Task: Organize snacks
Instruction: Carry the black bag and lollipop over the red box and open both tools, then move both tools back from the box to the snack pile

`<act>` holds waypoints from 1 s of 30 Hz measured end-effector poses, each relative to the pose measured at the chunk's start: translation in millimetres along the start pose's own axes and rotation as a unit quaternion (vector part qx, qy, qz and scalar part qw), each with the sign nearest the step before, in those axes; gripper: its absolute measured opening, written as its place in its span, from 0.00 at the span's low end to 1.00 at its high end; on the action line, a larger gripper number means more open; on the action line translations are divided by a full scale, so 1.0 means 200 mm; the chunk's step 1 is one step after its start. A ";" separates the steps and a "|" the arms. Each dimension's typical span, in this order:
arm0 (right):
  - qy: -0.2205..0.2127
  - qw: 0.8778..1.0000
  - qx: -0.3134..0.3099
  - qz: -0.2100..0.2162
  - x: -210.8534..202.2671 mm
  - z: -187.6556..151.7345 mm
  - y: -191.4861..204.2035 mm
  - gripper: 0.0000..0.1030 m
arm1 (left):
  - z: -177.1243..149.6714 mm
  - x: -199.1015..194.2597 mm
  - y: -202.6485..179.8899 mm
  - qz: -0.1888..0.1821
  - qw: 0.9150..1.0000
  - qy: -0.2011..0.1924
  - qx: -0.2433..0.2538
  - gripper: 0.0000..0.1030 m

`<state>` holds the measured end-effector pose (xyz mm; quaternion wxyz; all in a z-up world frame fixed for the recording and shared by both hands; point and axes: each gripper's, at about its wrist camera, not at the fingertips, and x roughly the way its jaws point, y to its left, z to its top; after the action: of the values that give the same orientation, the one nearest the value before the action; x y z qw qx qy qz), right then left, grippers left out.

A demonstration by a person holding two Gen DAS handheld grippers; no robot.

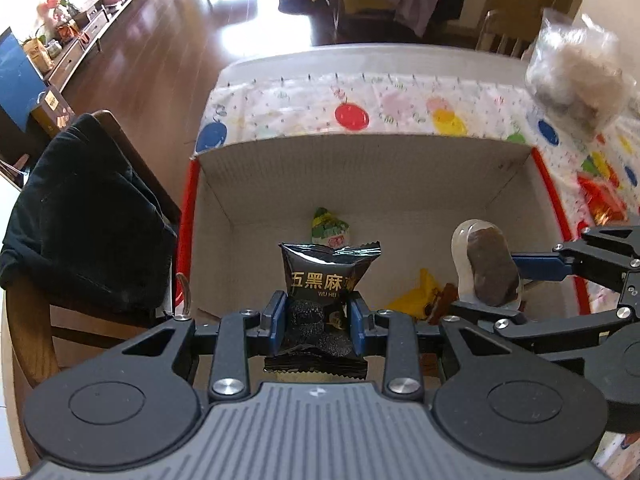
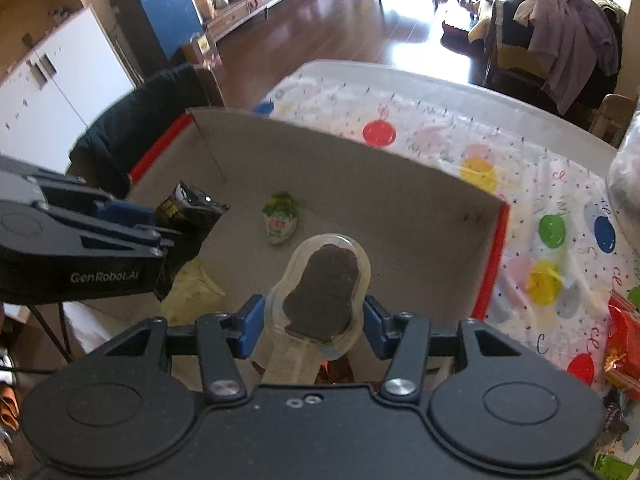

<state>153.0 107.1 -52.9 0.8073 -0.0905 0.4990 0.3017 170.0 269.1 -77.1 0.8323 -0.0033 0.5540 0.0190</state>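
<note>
My left gripper (image 1: 316,316) is shut on a black snack packet (image 1: 324,276) with gold lettering, held over the open cardboard box (image 1: 360,160). My right gripper (image 2: 314,320) is shut on a clear-wrapped brown snack (image 2: 320,288), also above the box. From the left wrist view the right gripper's blue finger (image 1: 536,266) shows pressed on that brown snack (image 1: 490,268). In the right wrist view the left gripper (image 2: 152,216) comes in from the left with the black packet (image 2: 192,208). A green-and-white wrapped candy (image 2: 279,220) lies on the box floor, and a yellow packet (image 1: 416,298) lies near the front.
The box has red outer sides and stands on a table (image 2: 440,92) with a balloon-print cloth. A clear bag of snacks (image 1: 576,76) and red wrappers (image 2: 624,332) lie to the right of the box. A wooden chair with a black garment (image 1: 80,216) stands at the table's left.
</note>
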 end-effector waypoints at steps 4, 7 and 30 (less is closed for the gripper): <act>0.012 1.000 -0.009 -0.008 0.05 -0.01 0.02 0.49 | 0.02 0.05 -0.03 -0.006 1.000 0.015 0.014 0.31; 0.021 1.000 -0.011 -0.014 0.09 0.00 0.01 0.49 | 0.04 0.07 -0.05 -0.008 0.999 0.027 0.023 0.31; -0.001 1.000 0.005 -0.005 -0.03 -0.03 0.00 0.63 | 0.04 0.06 -0.07 -0.016 0.999 0.042 0.022 0.48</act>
<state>146.6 103.1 -50.2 0.8095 -0.0888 0.4994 0.2958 182.6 256.6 -85.2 0.8082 0.0050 0.5889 -0.0069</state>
